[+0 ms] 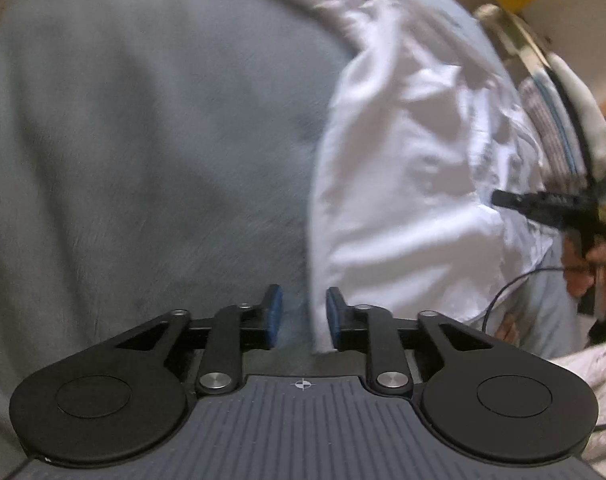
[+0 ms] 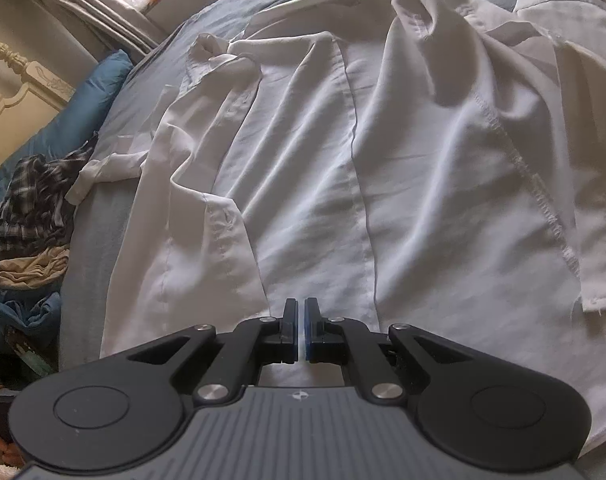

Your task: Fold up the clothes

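A white button shirt (image 2: pixel 383 160) lies spread and wrinkled on a grey-blue bed sheet (image 2: pixel 83 260). In the right wrist view my right gripper (image 2: pixel 301 320) is shut at the shirt's near edge, with a thin strip of fabric between its blue pads. The left wrist view is blurred. There the shirt (image 1: pixel 403 160) covers the right half of the sheet (image 1: pixel 143 140). My left gripper (image 1: pixel 305 312) stands open. A loose shirt edge hangs in the gap beside its right pad, and the pads do not press it. The right gripper (image 1: pixel 499 199) shows far right with its tips on the shirt.
A pile of other clothes sits at the bed's left side: a plaid garment (image 2: pixel 39 196) above a beige one (image 2: pixel 31 268). A blue pillow (image 2: pixel 91 92) and a cream headboard (image 2: pixel 15 80) lie beyond. A person's hand (image 1: pixel 583 268) holds the right gripper.
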Available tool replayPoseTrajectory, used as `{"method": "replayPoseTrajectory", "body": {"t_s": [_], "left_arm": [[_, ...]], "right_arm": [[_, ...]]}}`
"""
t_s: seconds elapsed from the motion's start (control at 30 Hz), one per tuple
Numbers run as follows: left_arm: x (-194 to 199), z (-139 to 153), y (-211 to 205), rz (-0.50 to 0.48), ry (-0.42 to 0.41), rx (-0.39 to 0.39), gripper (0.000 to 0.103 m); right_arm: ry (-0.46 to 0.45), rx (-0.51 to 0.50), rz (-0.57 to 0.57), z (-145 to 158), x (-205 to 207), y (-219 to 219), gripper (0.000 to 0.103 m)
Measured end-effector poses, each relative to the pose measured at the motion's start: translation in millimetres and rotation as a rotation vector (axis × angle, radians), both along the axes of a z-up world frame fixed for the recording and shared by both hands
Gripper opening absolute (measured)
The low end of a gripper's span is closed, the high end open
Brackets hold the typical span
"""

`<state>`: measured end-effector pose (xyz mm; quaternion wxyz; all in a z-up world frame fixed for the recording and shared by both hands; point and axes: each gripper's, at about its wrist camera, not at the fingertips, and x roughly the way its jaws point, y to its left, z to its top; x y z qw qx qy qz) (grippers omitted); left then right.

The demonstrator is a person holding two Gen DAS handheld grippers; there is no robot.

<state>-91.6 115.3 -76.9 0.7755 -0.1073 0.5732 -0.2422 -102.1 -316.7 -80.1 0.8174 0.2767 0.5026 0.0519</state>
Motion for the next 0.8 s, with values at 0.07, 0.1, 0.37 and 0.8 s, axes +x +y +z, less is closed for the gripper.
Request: {"method": "replayPoseTrajectory", "body": {"t_s": [0.07, 0.1, 0.37, 0.8], "left_arm": [[-2, 10, -18, -0.068, -0.068, 0.054, 0.035], [-1, 12, -25, -0.086, -0.086, 0.076, 0.037], [1, -12, -46, -0.143, -0.125, 0.278, 0.014], [14, -14, 22, 0.088, 0.042, 0.098, 0.004]], "right_arm": [[0.001, -0.005, -0.004, 0, 0, 0, 0.004], [-0.005, -0.011, -0.003, 1, 0, 1, 0.004], [-0.096, -0.087, 0.084, 23, 7, 25, 0.004], [-0.176, -0.117, 0.159, 41, 22, 45, 0.004]]}}
